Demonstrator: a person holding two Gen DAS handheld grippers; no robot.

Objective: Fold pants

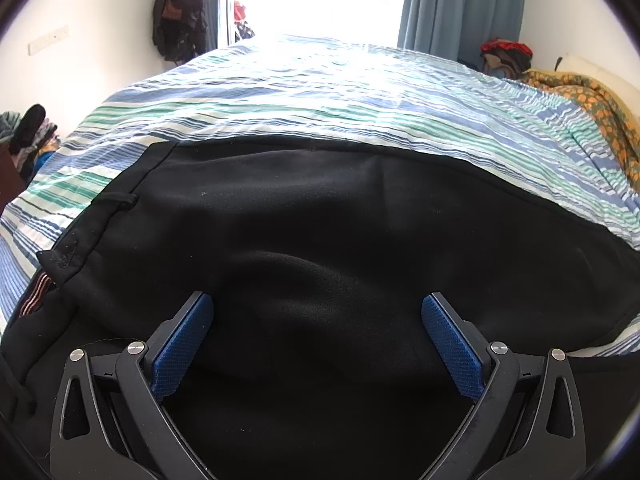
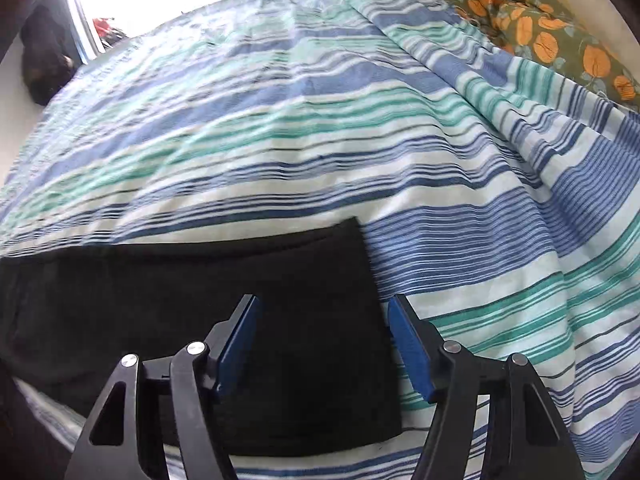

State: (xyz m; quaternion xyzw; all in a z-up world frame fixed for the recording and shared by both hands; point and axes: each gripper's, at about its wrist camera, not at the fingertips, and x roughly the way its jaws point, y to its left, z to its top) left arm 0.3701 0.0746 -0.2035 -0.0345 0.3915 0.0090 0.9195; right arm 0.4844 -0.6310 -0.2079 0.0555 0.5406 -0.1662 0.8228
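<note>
Black pants (image 1: pixel 320 220) lie flat on a striped bedsheet (image 1: pixel 320 92). The left wrist view shows their waist end, with a belt loop and waistband at the left edge. My left gripper (image 1: pixel 317 300) hovers over this black cloth, jaws wide open, with nothing pinched between the blue pads (image 1: pixel 180 344). In the right wrist view the pants (image 2: pixel 180 300) end in a straight leg hem. My right gripper (image 2: pixel 323 301) is open astride that hem edge, with one pad over the black cloth and the other over the striped sheet (image 2: pixel 320 120). Its pads grip nothing.
An orange-and-green patterned blanket (image 1: pixel 592 108) (image 2: pixel 540 28) is bunched at the bed's right side. Dark clothes (image 1: pixel 180 12) hang on the far left wall, and a blue curtain (image 1: pixel 460 4) flanks a bright window. Clothes piles sit at the left (image 1: pixel 28 128) and far right (image 1: pixel 506 54).
</note>
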